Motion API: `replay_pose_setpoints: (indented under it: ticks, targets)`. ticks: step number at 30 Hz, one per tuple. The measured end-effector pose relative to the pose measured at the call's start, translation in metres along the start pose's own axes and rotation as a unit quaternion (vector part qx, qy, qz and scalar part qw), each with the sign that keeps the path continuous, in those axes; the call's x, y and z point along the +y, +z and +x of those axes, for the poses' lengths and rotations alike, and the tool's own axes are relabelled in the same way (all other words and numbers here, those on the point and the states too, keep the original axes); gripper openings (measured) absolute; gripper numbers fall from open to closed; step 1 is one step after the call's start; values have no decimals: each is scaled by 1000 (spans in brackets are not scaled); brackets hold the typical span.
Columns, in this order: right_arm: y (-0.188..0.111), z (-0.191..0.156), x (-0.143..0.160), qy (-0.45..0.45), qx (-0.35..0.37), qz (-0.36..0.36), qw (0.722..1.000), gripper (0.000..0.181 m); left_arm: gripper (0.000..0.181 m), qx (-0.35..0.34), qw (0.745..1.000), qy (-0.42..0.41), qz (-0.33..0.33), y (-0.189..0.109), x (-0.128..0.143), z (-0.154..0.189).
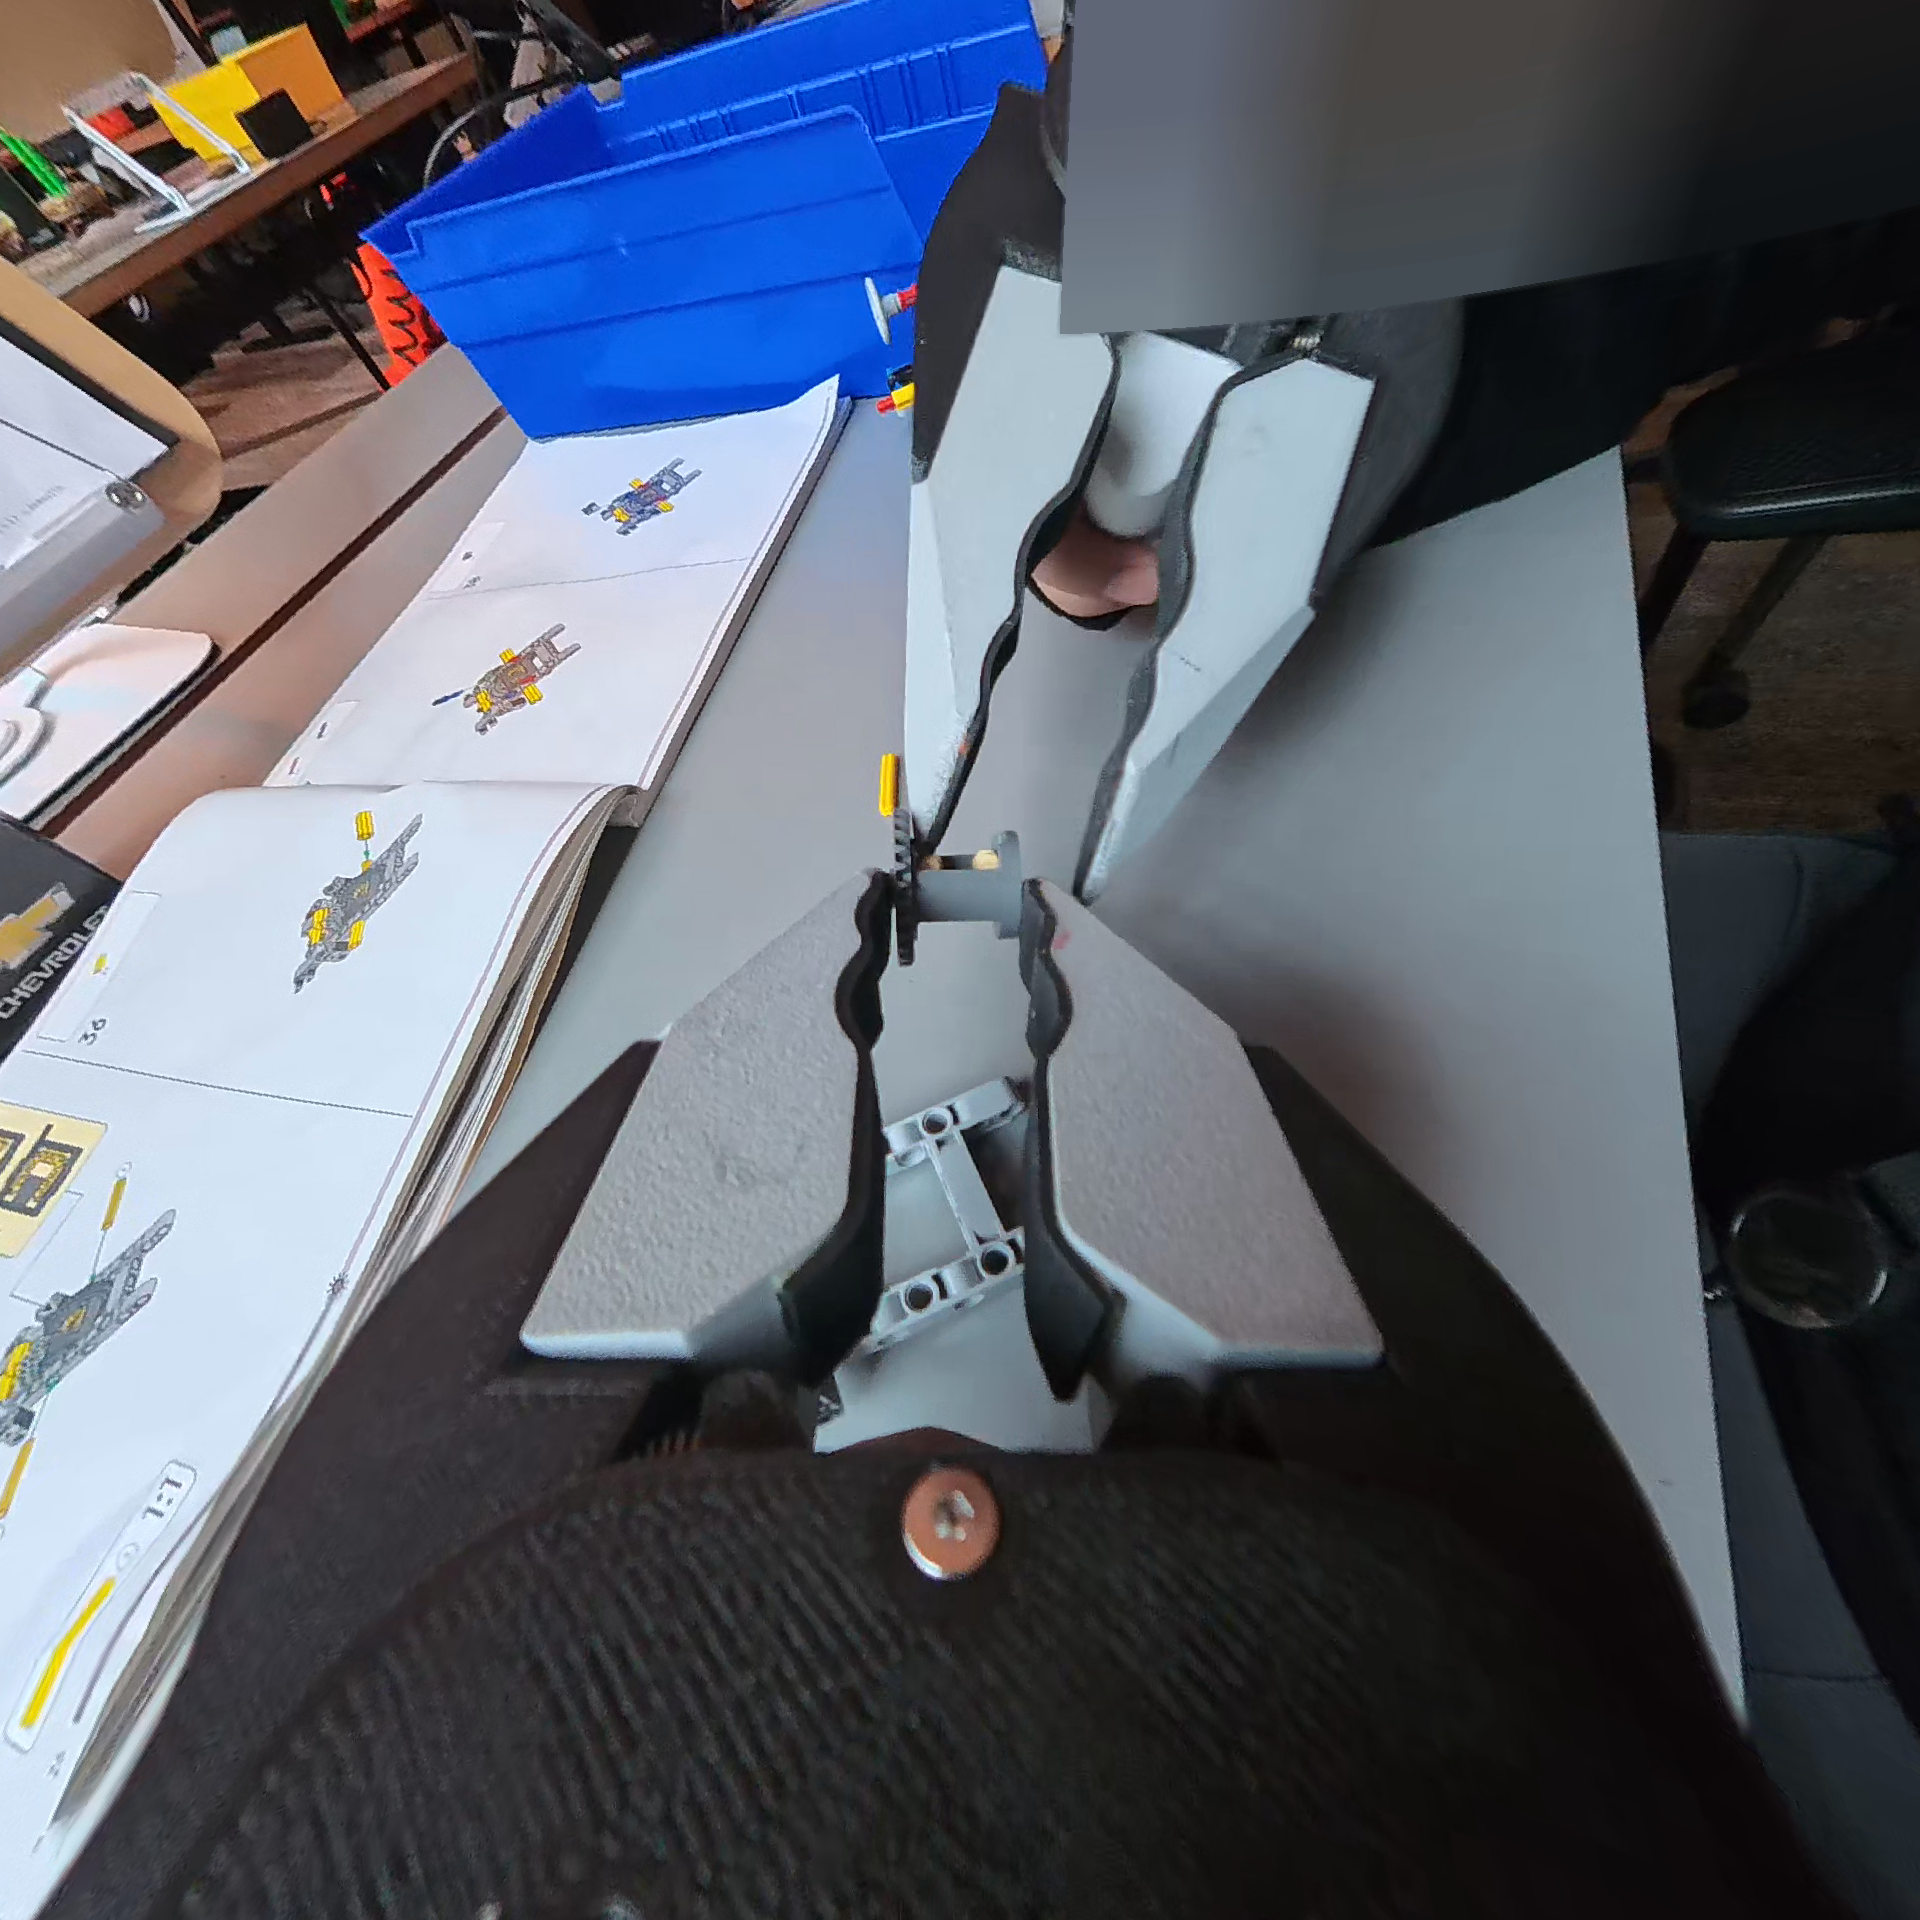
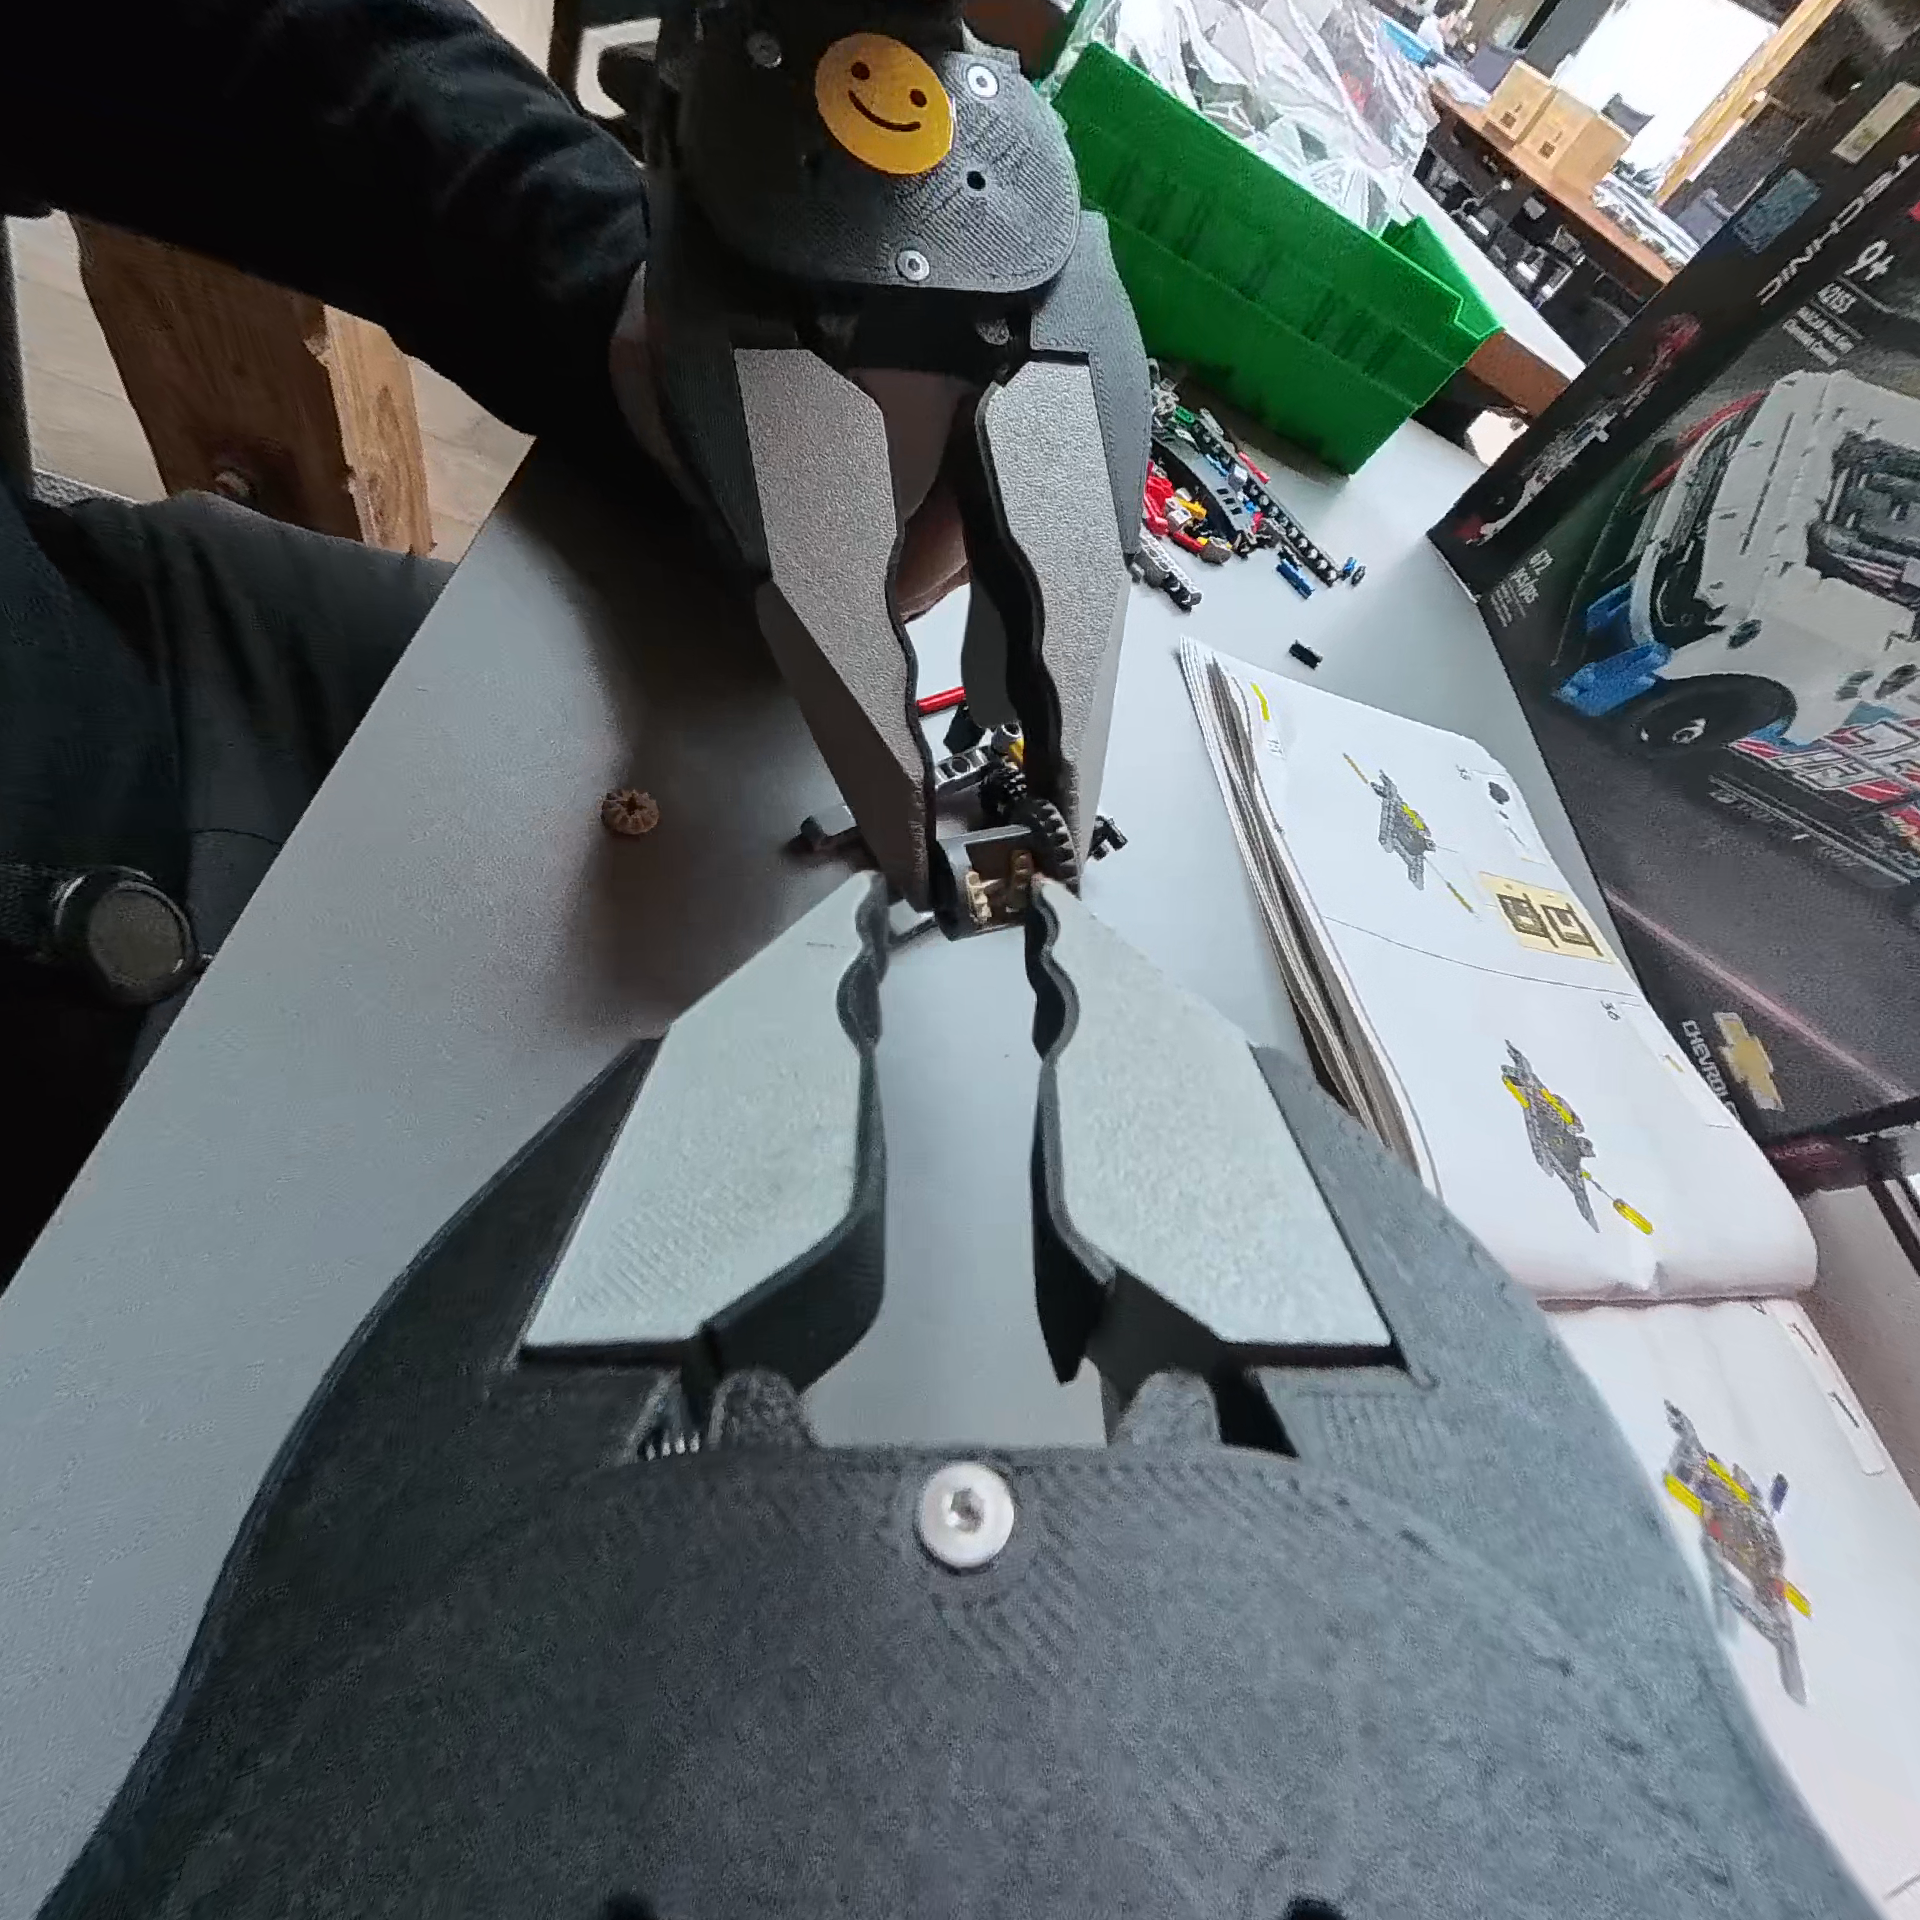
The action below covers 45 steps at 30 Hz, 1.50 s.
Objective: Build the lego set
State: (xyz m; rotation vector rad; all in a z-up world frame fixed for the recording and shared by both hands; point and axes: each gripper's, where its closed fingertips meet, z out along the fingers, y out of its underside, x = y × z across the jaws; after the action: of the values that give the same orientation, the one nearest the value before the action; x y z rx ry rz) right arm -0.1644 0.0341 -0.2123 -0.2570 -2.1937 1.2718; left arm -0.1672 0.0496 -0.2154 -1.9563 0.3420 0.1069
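Note:
My left gripper (image 1: 961, 914) is shut on a small dark grey gear housing (image 1: 961, 891) with a black gear (image 1: 902, 894) on one side, held just above the grey table (image 1: 1403, 935). In the right wrist view the housing (image 2: 987, 883) shows a tan gear inside, clamped by the left gripper (image 2: 992, 873). My right gripper (image 2: 961, 906) faces it, jaws partly open, tips straddling the housing's end; I see no grip. It comes down from above in the left wrist view (image 1: 1003, 857). A light grey frame piece (image 1: 951, 1210) lies under the left fingers.
An open instruction booklet (image 1: 312, 935) (image 2: 1455, 935) lies beside the work spot. A blue bin (image 1: 675, 239), a green bin (image 2: 1247, 270), the set's box (image 2: 1714, 520), a pile of loose parts (image 2: 1216, 509) and a tan gear (image 2: 629, 810) are on the table. The grippers are tip to tip, or close to it.

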Motion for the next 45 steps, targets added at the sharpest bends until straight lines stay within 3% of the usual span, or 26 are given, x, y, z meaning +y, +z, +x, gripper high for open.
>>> replay_pose_setpoints:
  ticks: [5,8,15,26,32,35,39,45]
  targets:
    - [-4,-6,-4,16,-34,18,999,26,21,14,1000,2,2,0,0,4]
    - [-10,-12,-12,27,-63,44,997,1,21,5,1000,2,-3,0,2,0]
    - [-4,2,0,27,-19,7,999,22,22,-1,1000,14,-11,1,4,1]
    - [-1,-13,-3,29,-60,14,998,11,21,39,999,-9,-11,3,3,10]
    - [-9,-1,-2,33,-36,20,999,12,21,29,999,-28,-2,1,2,3]
    - [-6,-4,1,22,-40,8,999,15,21,25,1000,-7,4,-1,1,5]
    - [-8,-8,-1,8,-47,12,999,2,21,10,1000,19,-18,1,8,2]
    - [-6,-13,1,6,-58,6,998,7,22,17,999,29,-13,0,6,6]
